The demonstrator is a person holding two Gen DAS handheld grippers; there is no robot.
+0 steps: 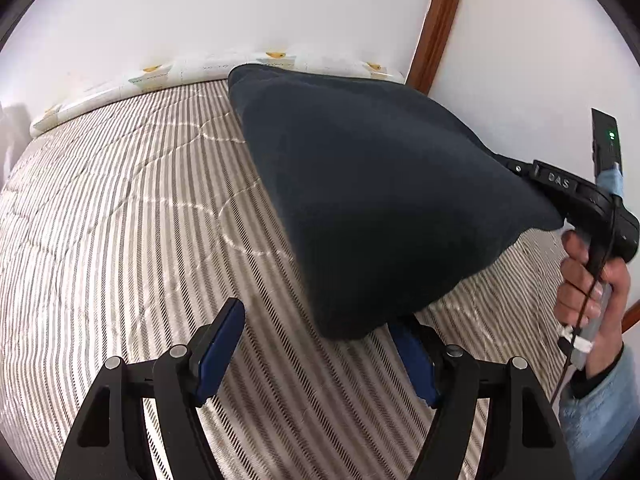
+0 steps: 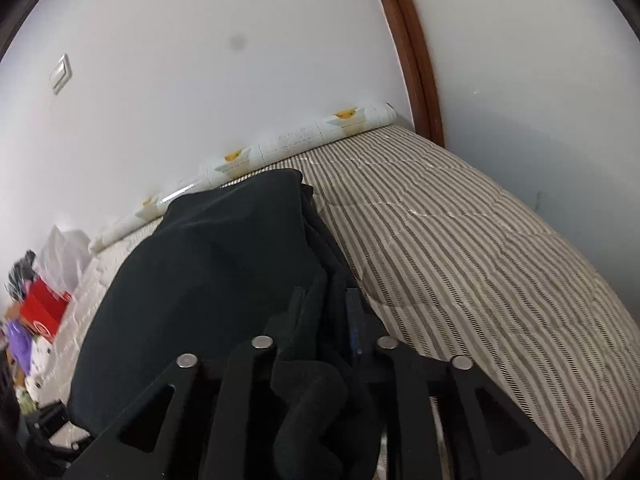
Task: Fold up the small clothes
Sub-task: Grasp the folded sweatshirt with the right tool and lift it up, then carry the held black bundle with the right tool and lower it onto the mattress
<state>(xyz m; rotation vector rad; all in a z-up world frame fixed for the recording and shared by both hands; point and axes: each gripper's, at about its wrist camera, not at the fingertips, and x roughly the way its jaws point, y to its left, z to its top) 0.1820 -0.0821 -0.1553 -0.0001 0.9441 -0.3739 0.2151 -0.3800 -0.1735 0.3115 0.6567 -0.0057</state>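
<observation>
The striped quilt of the bed spreads ahead of and beneath both tools, running to a white wall with a brown wooden frame ahead and to the right of the left gripper. A rolled pale cover with yellow motifs lies along the far edge of the quilt against that wall. The dark garment hangs lifted off the quilt, ahead and to the right of the left gripper, its lowest corner drooping just in front of that gripper's right blue finger. The left gripper's jaws stand well apart with nothing between them, only quilt showing in the gap. The right gripper is clamped on the dark garment, bunched folds filling the narrow space between its fingers and spilling back over its body. A person's hand grips the right tool's handle, a light blue sleeve below it. To the right gripper's far left sits clutter, including a red box.
</observation>
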